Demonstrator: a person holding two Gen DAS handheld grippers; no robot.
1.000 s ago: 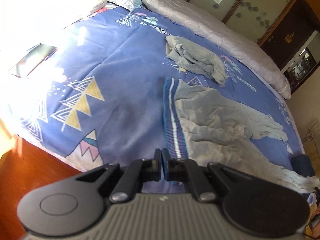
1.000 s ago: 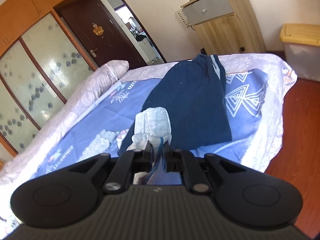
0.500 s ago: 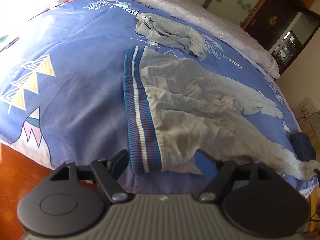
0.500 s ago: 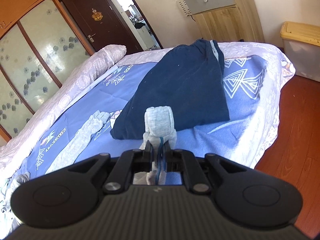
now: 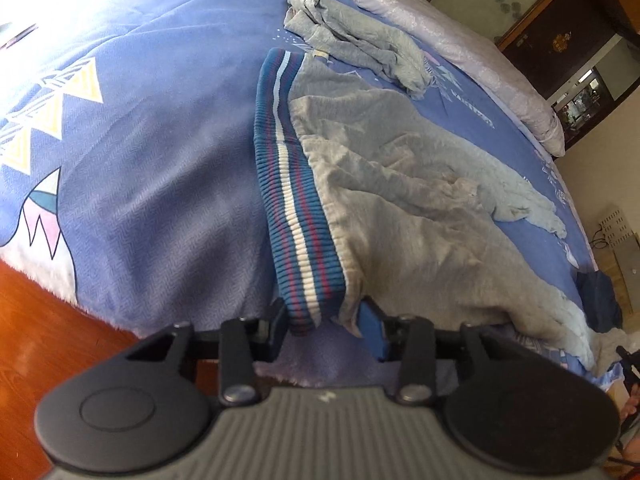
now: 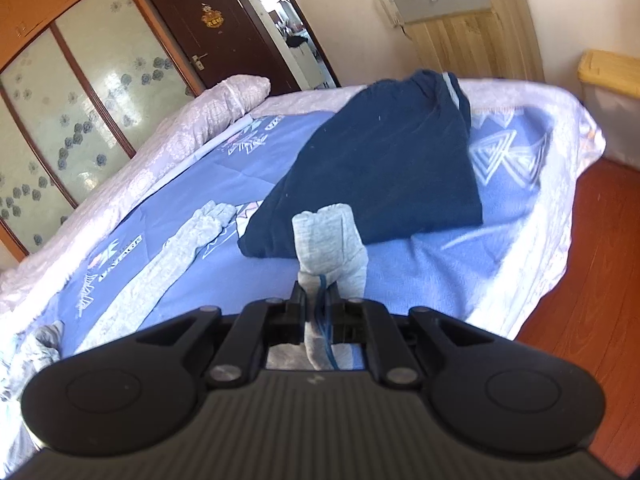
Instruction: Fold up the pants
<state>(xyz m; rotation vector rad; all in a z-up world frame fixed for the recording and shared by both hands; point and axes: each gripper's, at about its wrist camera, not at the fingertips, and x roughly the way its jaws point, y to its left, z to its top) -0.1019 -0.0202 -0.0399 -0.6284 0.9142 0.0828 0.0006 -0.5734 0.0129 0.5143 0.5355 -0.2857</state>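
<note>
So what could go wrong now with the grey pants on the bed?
1. The left gripper has just been closing around only the near corner of the striped blue ribbed waistband of the grey pants; it could slip out when lifted.
2. The right gripper is shut on a grey leg cuff near the bed's edge; if dropped, it may slide to the wooden floor.
3. The crumpled grey garment lies close and could get dragged along.

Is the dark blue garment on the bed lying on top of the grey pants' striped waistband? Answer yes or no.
No: the dark blue garment lies near the bed's far corner, while the striped waistband lies uncovered.
</note>
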